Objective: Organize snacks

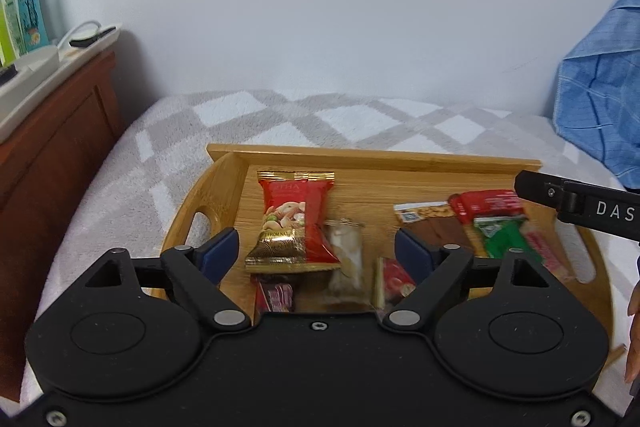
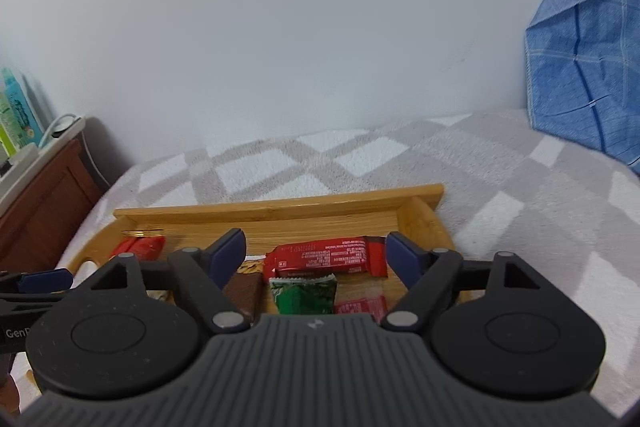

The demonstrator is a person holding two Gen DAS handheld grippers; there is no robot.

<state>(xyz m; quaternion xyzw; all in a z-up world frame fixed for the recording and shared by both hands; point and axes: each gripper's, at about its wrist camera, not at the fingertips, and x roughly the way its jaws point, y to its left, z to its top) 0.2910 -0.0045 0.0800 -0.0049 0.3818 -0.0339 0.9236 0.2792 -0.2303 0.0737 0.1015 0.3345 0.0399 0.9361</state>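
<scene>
— Left wrist view is showing the left gripper (image 1: 316, 251) hanging spread and empty over the nut packet (image 1: 296, 219) lying at the tray's (image 1: 360, 157) left end.

— And the right gripper (image 2: 316, 259)?

— Also gaping, holding nothing, over the red bar (image 2: 328, 257) at the right end. Probably sorting by kind; the middle is lying bare.

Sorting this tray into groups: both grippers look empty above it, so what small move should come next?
Probably lower the open left gripper onto the red nut packet in the wooden tray: it lies nearest between the fingers, while the right gripper hangs open over the bars.
</scene>
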